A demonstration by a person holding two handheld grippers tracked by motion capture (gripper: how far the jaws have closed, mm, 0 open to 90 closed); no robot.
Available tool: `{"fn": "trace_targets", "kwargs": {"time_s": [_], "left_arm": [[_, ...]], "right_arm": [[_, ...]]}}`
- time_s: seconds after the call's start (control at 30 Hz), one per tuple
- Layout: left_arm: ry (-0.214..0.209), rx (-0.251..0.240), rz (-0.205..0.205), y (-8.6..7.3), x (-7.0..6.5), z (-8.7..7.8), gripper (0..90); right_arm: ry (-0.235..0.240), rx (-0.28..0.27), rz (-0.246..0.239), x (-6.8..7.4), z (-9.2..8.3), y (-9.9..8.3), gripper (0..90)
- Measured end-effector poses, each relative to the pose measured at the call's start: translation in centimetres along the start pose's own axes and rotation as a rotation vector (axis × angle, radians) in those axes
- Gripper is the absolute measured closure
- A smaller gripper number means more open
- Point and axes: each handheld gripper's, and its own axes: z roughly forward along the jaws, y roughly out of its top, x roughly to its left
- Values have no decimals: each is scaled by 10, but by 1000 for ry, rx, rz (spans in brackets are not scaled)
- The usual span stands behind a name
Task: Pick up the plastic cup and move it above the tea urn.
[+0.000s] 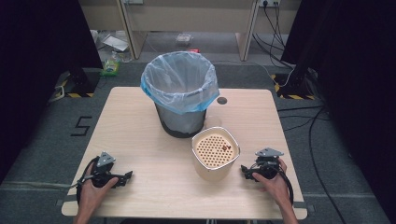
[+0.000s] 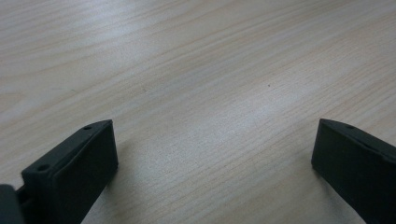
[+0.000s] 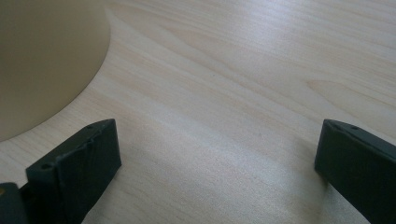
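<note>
A cream container [image 1: 215, 161] with a perforated insert stands on the wooden table [image 1: 154, 154], right of centre. A small dark red bit [image 1: 227, 148] lies on the insert. Behind it stands a dark waste bin [image 1: 180, 95] lined with a pale blue plastic bag. My left gripper [image 1: 126, 176] rests on the table near the front left, held by a hand. Its jaws stand wide apart over bare wood, so the left gripper [image 2: 212, 144] is open. My right gripper [image 1: 243, 171] sits just right of the container and points at it. The right gripper [image 3: 217, 144] is open, with the container's wall [image 3: 42, 60] at the upper left.
A round hole [image 1: 222, 100] is set in the table behind the bin. Cables [image 1: 317, 140] run over the floor at the right. A low wooden shelf [image 1: 187, 23] stands beyond the table, with clutter [image 1: 112, 60] on the floor at its left.
</note>
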Motion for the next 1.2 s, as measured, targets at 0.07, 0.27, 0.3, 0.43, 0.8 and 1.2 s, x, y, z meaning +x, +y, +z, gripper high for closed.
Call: {"fn": "trace_targets", "kwargs": {"time_s": [0.07,0.27,0.3,0.43,0.8,1.2], "left_arm": [[0,0,0,0,0,0,0],[-1,0,-1,0,0,0,0],[-1,-1,-1,0,0,0,0],[-1,0,-1,0,0,0,0],[-4,-1,1,0,1,0,0],[-4,0,1,0,1,0,0]], "right_arm": [[0,0,1,0,0,0,11],[14,-19,4,-3,-7,1,207],[20,-20,16,-4,-8,1,156],[6,-37,26,-8,-13,3,174],[-40,-102,24,-26,-34,38,171],[-36,-130,16,-40,-35,104,306]]}}
